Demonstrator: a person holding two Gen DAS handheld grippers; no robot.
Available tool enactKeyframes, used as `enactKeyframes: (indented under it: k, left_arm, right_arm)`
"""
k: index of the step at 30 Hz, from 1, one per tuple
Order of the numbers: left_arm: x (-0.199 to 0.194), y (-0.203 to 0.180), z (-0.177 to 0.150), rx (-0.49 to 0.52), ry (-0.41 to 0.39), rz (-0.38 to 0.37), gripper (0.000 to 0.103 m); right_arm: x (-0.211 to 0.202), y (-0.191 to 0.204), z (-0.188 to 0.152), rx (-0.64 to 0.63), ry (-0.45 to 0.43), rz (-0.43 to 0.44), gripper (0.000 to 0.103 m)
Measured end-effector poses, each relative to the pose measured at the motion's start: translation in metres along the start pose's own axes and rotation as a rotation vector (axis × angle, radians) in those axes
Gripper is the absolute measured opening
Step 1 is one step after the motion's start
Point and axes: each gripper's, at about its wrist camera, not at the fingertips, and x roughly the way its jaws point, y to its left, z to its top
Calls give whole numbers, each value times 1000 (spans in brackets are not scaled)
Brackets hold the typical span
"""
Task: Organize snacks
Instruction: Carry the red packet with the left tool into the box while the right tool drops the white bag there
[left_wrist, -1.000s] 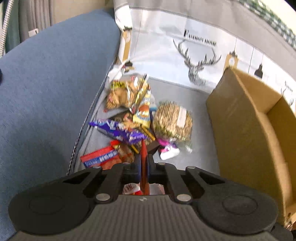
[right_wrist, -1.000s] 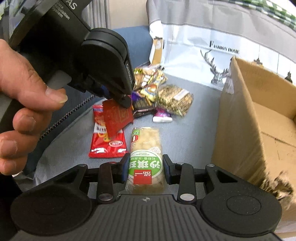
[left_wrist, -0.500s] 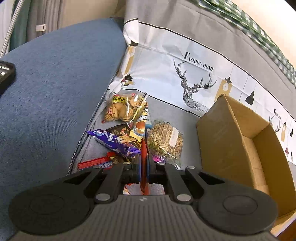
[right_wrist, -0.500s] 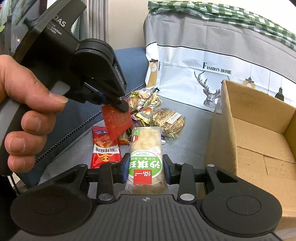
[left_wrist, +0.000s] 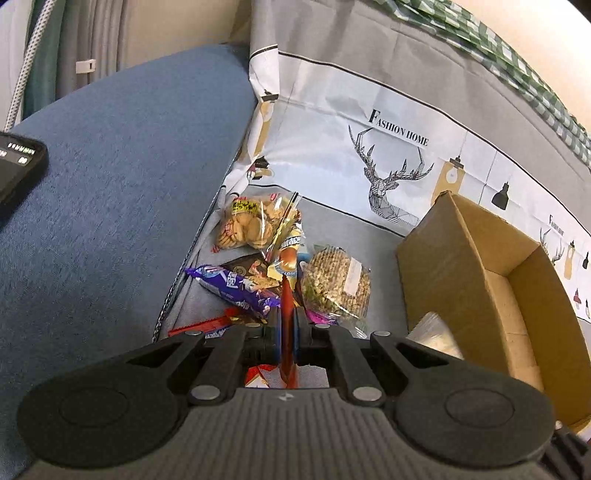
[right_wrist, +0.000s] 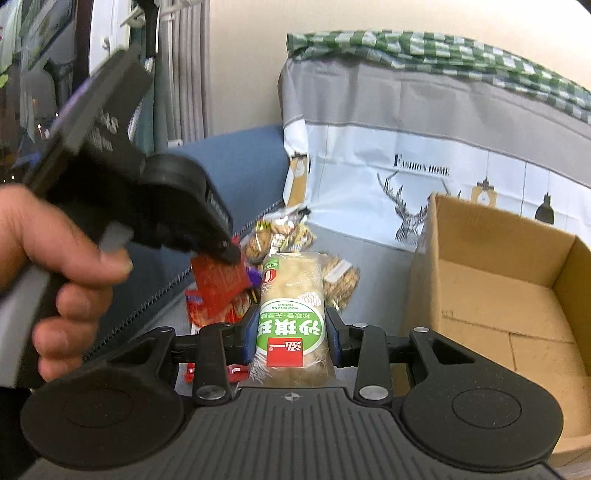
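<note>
Ahead of your left tongs: grey fabric sofa seat (left_wrist: 343, 236) carrying a heap of crinkly plastic snack packets (left_wrist: 273, 269); to their right, an open brown cardboard box (left_wrist: 491, 295) on it.

Blue sofa cushion (left_wrist: 122, 192) with a rope-like piped edge, grey seat cover (left_wrist: 369, 236), grey-and-white throw (right_wrist: 424, 140) printed with deer and lamps over the backrest, green checked cloth (right_wrist: 424, 48) along the top, cream wall (right_wrist: 243, 66), grey curtains (left_wrist: 96, 44) at left.

Matt cardboard box (right_wrist: 491, 295), glossy plastic snack wrappers (left_wrist: 240, 288), woven blue cushion (left_wrist: 110, 184)
</note>
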Motion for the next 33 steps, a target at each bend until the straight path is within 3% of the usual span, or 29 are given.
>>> enactKeyframes:
  k: [5, 9, 17, 20, 24, 26, 28, 30, 33]
  left_arm:
    - [-1, -4, 2, -10, -9, -32, 5]
    - [-1, -12, 3, -8, -18, -58, 6]
    - [-3, -32, 5, 7, -58, -119, 6]
    - [-4, -42, 5, 33, -82, -130, 6]
    - [-9, -57, 4, 89, -130, -147, 6]
    - [-13, -66, 3, 114, -161, -164, 6]
    - [-18, -77, 1, 148, -196, -177, 6]
    - [-23, -88, -1, 176, -229, -201, 6]
    - [-28, -103, -5, 191, -259, -258, 6]
  right_arm:
    - [-20, -11, 13, -8, -48, 2, 38]
    - [-33, -41, 31, 57, -52, -1, 38]
    - [-67, -109, 76, 74, -187, -126, 38]
    - [-62, -135, 65, 101, -201, -201, 38]
    - [-50, -171, 42, 269, -106, -269, 38]
    - [-53, -181, 41, 294, -128, -279, 37]
    - [-54, -185, 40, 280, -148, -299, 34]
    - [-53, -189, 37, 269, -151, -307, 16]
    - [-47, -194, 34, 263, -135, -307, 16]
